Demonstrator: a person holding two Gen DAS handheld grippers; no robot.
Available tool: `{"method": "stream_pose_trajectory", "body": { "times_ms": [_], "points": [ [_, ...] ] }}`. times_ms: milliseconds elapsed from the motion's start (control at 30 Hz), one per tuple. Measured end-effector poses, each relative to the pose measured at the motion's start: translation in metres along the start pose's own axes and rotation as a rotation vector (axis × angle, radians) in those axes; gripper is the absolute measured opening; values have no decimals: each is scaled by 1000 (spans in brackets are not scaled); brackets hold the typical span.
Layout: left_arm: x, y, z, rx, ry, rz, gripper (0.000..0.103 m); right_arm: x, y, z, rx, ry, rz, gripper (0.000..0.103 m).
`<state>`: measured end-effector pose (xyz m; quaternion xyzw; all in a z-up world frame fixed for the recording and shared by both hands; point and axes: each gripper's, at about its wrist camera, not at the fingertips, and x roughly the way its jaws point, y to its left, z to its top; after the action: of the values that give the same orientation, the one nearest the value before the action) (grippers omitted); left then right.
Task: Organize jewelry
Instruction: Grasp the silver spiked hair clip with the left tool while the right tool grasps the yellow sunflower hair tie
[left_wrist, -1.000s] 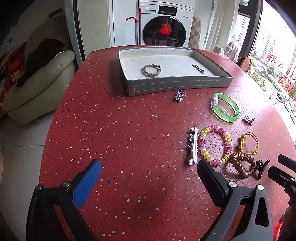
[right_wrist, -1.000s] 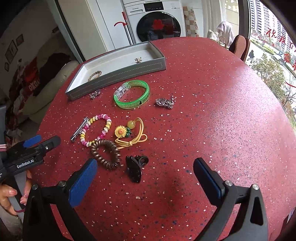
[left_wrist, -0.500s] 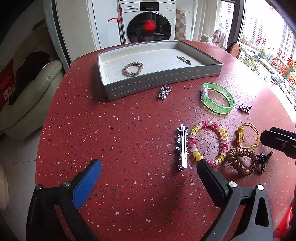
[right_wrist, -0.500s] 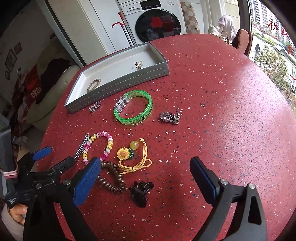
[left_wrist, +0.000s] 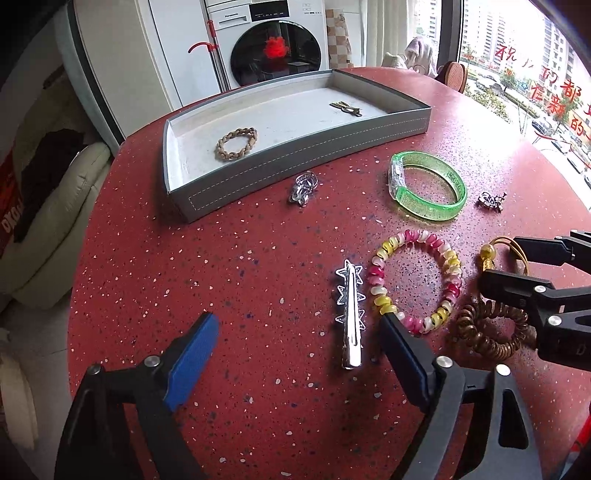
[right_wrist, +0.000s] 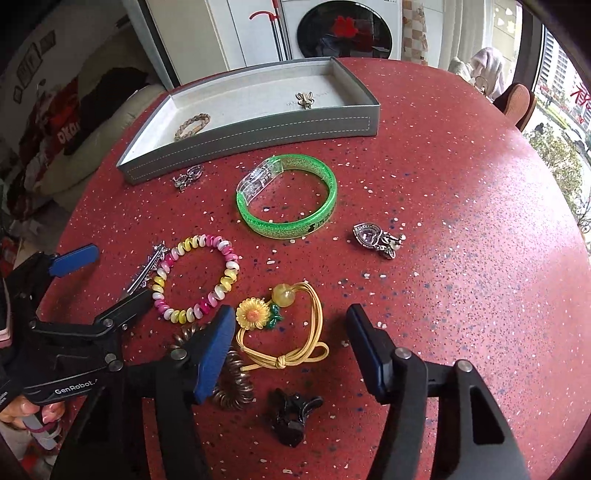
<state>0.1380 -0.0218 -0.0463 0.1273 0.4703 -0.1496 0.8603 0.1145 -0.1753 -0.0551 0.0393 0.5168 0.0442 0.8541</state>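
A grey tray (left_wrist: 295, 155) (right_wrist: 258, 131) at the back of the red table holds a braided bracelet (left_wrist: 236, 144) and a small gold clip (left_wrist: 345, 108). On the table lie a silver star hair clip (left_wrist: 350, 314), a pink-yellow bead bracelet (left_wrist: 417, 280) (right_wrist: 197, 277), a green bangle (left_wrist: 424, 184) (right_wrist: 288, 199), a yellow sunflower hair tie (right_wrist: 280, 325), a brown coil tie (right_wrist: 229, 384) and a black claw clip (right_wrist: 290, 415). My left gripper (left_wrist: 299, 358) is open around the star clip's near end. My right gripper (right_wrist: 291, 350) is open over the sunflower tie.
A silver charm (left_wrist: 303, 187) lies just before the tray. A silver heart brooch (right_wrist: 376, 240) lies right of the bangle. The table's round edge drops off at left toward a cream sofa (left_wrist: 48, 221). A washing machine (left_wrist: 275, 40) stands behind.
Both grippers have moved forward and lower toward the jewelry. The left now frames the star clip; the right now frames the sunflower tie. Nothing on the table has moved.
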Motion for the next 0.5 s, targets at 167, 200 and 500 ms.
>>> {"method": "stream_pose_trajectory", "body": {
  "times_ms": [167,200,500],
  "points": [
    [-3,-8,3,28,-8,-5,74,1,10,-1,-59,-6,-56,33],
    [-3,-10,4,35,-10,-7,71,1,10,-1,-59,-5,-55,28],
    [-11,-6,0,15,-30,-91,31,-9,3,-1,-10,-48,-22,21]
  ]
}}
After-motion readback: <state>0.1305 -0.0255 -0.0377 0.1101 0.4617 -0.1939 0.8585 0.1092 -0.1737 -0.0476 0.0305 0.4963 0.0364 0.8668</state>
